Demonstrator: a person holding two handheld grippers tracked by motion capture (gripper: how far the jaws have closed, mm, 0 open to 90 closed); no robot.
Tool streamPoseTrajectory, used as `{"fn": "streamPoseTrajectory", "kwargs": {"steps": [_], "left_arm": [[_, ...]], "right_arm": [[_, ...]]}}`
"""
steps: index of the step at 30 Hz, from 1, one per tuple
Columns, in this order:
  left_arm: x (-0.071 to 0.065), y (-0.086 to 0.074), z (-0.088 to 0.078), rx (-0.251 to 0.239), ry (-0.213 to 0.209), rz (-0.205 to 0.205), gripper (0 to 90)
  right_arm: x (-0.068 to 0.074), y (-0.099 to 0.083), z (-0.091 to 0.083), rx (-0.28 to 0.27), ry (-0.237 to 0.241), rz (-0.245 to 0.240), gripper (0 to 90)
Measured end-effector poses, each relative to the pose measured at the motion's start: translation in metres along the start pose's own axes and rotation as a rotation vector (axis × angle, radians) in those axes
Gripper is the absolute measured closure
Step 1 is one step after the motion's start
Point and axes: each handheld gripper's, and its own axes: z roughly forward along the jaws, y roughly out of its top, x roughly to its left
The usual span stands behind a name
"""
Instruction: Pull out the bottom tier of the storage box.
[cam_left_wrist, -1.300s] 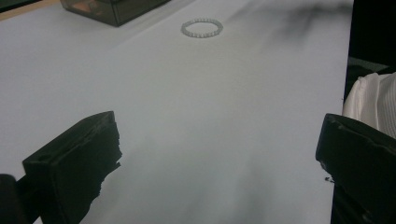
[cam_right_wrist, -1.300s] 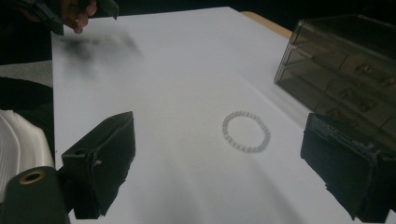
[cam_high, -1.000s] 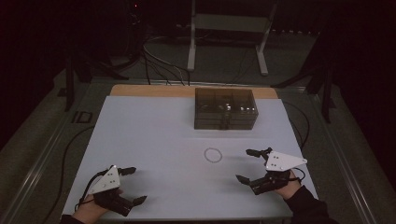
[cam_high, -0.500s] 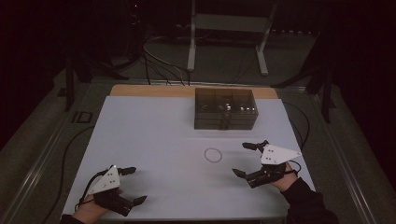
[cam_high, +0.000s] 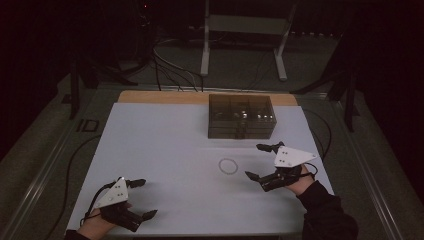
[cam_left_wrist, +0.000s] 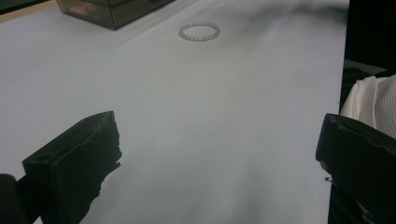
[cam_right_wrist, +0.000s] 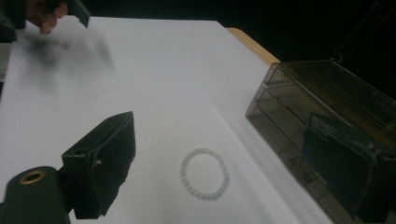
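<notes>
1. The bracelet (cam_right_wrist: 204, 174) is pale white, a ring of small round beads.
2. The bench (cam_high: 165, 150) top is plain white, with a light wood strip along its 12 o'clock edge.
3. The box (cam_high: 242, 116) is smoky brown and see-through.
4. The right gripper (cam_high: 259, 161) has black jaws under a light grey plate.
5. The left gripper (cam_high: 146, 199) matches it: black jaws, grey plate.
6. The sleeve (cam_high: 327, 215) at 5 o'clock is black.
</notes>
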Motion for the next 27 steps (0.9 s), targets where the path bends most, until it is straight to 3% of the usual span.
{"fn": "streamPoseTrajectory", "kwargs": {"steps": [15, 27], "left_arm": [[0.0, 0.0, 0.0, 0.001, 0.0, 0.001, 0.1], [0.0, 0.0, 0.0, 0.0, 0.0, -0.002, 0.1]], "right_arm": [[-0.018, 0.007, 0.016, 0.008, -0.058, -0.042, 10.7], [-0.023, 0.006, 0.032, 0.027, -0.101, -0.084, 12.6]]}}
